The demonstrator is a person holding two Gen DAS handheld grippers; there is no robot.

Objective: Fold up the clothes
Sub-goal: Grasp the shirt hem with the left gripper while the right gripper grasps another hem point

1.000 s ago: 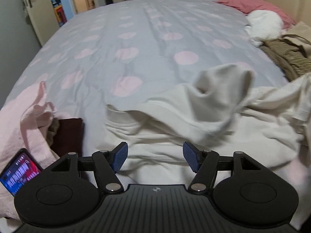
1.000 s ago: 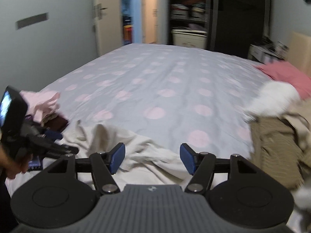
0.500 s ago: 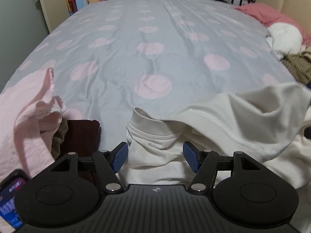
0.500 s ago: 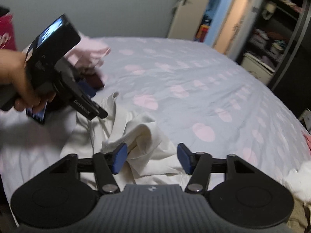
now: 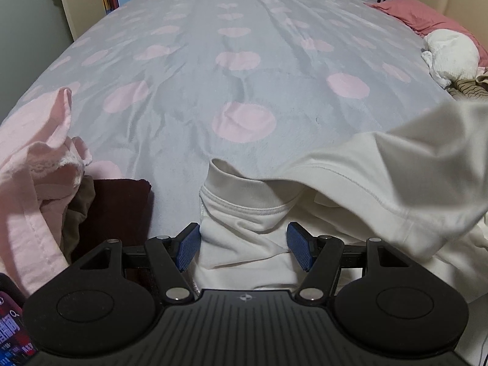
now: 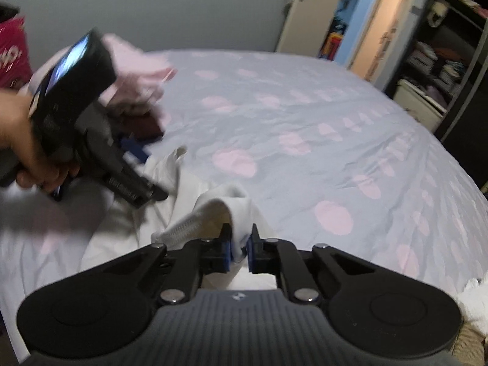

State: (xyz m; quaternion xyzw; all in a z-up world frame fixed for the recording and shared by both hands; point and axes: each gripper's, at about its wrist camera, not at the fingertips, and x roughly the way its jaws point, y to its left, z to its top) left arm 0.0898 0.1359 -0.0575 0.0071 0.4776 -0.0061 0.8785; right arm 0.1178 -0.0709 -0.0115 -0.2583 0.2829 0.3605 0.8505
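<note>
Since the earlier frame the right gripper (image 6: 239, 248) had closed, its jaws now pinching a fold of the cream sweatshirt (image 5: 350, 183) and lifting it off the bed (image 5: 244, 61); the left gripper (image 5: 244, 248) hung over the sweatshirt's ribbed collar (image 5: 244, 206) with jaws wide apart, gripping nothing; left of the sweatshirt lay pink clothes (image 5: 33, 167) on a dark red garment (image 5: 116, 207); far to its right sat a white bundle (image 5: 451, 55) against a pink pillow (image 5: 421, 15).

Open left tool (image 5: 243, 250) straddles cream garment (image 5: 350, 189).
</note>
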